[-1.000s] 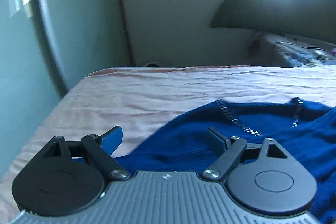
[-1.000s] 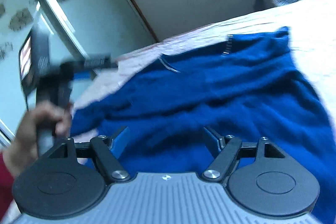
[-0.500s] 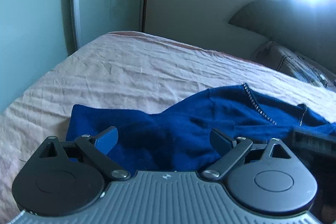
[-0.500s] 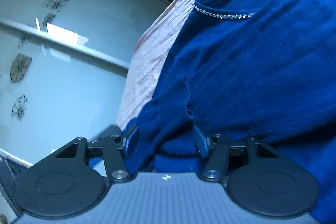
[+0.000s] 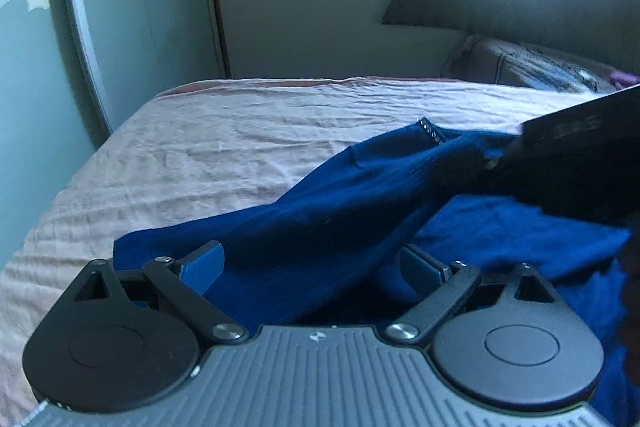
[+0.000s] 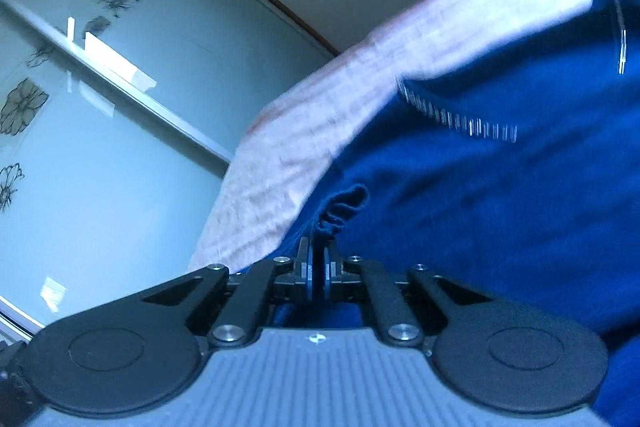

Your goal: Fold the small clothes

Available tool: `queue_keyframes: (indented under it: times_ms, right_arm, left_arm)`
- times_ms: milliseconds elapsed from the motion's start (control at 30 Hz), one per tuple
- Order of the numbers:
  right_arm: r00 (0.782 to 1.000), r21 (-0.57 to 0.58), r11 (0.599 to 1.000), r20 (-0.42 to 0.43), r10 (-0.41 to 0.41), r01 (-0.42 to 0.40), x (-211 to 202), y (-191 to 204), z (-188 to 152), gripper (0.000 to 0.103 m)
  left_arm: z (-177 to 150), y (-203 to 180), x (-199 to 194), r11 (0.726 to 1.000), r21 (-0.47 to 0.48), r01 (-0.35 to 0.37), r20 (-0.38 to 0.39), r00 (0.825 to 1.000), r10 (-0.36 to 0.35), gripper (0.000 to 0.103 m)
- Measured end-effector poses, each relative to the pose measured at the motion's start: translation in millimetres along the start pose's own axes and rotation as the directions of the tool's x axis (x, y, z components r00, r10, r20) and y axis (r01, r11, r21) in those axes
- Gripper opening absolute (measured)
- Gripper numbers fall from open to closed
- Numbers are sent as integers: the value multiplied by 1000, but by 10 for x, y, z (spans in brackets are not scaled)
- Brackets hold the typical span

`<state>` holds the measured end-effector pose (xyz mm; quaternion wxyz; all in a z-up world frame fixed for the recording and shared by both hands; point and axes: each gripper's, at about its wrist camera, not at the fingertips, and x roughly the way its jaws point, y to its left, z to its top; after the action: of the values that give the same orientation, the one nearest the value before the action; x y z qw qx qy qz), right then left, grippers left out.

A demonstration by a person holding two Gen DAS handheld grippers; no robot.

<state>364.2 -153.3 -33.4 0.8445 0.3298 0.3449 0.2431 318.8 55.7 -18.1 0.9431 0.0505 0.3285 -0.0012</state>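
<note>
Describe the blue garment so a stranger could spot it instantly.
On the wrinkled pink bed sheet beside the frosted flowered doors lies a deep blue top, one bunched edge pinched in the right gripper. A row of small sparkling stones along its neckline marks it out.

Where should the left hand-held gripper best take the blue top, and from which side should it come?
Probably the near edge of the blue top, lying between the open fingers of the left hand-held gripper. Come in low from the near side, over the bed sheet: the cloth rises there in a ridge toward the right hand-held gripper, which already pinches a bunched fold.
</note>
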Motion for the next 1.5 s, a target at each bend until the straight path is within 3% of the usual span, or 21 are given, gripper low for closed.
queue_keyframes:
  times_ms: [200,633,933,1167,1500]
  right_arm:
    - [988,-89,992,130,-80,92,-363,-36,206,5]
    - [916,-144,929,274,-293,341,-937,-609,331,5]
    - [885,-90,911,295,-361,402,-1181,-963,414,5]
    - [865,-54,900,306,-397,432,-1301,-1131,409,5]
    - [851,-3,889,292,-437,457,-1435,-1398,324,6]
  left_arm:
    - [17,-62,-4,997,-79,8,-10,1000,-9,98]
    - [11,-551,-20,999,28,30,-11,999,-30,99]
    - [-40,-685,69,998,61,26,-41,999,-23,100]
    - [-73,-632,147,999,28,36,-82,996,-33,100]
    - [-136,-514,171,1000,5,9,-93,996,-9,103]
